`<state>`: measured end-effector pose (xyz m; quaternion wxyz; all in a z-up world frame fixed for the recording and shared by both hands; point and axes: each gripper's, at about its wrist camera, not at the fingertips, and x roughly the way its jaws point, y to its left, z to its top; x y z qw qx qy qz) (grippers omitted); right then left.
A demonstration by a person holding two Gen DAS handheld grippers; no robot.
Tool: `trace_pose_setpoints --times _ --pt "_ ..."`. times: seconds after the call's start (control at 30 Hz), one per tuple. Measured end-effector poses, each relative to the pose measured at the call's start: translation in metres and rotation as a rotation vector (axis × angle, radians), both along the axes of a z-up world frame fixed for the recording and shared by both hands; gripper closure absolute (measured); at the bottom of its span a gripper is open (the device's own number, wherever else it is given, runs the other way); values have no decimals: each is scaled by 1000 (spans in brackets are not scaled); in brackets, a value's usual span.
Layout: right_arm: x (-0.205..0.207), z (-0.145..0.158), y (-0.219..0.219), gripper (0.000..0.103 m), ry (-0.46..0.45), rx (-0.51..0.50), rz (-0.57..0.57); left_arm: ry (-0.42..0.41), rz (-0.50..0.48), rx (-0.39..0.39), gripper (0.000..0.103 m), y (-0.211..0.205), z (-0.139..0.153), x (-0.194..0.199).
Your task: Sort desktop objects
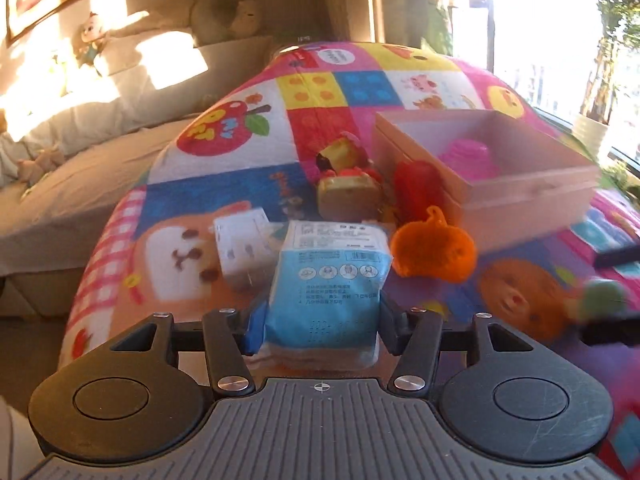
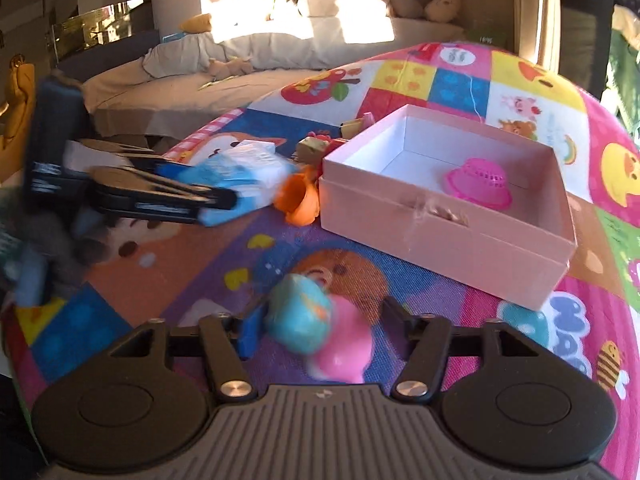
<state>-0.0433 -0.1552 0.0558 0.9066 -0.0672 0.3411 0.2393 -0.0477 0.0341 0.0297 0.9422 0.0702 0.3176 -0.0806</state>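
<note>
My left gripper (image 1: pixel 323 326) is shut on a blue and white sealed packet (image 1: pixel 324 288), its pads pressing both sides just above the patchwork cloth. From the right wrist view the same packet (image 2: pixel 240 184) shows at the left in that gripper. My right gripper (image 2: pixel 324 326) is open with a blurred teal and pink toy (image 2: pixel 320 332) between its jaws. The toy touches the left pad, and a small gap shows at the right finger. An open pink box (image 2: pixel 440 236) holds a small pink basket (image 2: pixel 480 180).
An orange toy (image 1: pixel 434 248), a red toy (image 1: pixel 418 184) and yellow-brown toys (image 1: pixel 346 196) lie in front of the pink box (image 1: pixel 520 192). A white packet (image 1: pixel 240 248) lies to the left. The colourful cloth (image 1: pixel 240 140) covers the table. A sofa stands behind.
</note>
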Motion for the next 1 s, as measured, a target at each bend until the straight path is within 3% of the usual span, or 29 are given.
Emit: trace_pose_setpoints --times 0.07,0.23,0.33,0.4,0.53,0.7,0.77,0.9,1.0 --pt "-6 -5 -7 17 -16 19 -10 29 -53 -47 45 -2 6 -21" --pt "-15 -13 -30 9 -9 39 -94 61 -280 -125 44 -28 14 -62" --pt "-23 -18 -42 1 -15 32 -157 52 -372 -69 40 -51 8 -75" --pt "-29 -22 -47 0 -3 33 -183 51 -377 -16 35 -60 1 -77" --pt "-36 -30 -49 0 39 57 -220 57 -341 19 21 -56 -2 -74" --pt "-43 -34 -36 0 12 10 -235 33 -251 120 16 -39 -1 -71" --pt "-42 -34 -35 0 18 10 -249 29 -220 125 16 -31 0 -69" --pt "-40 -31 -38 0 50 37 -256 35 -335 30 7 -27 9 -72" --pt "-45 -35 -36 0 12 44 -268 -1 -401 79 7 -43 9 -72"
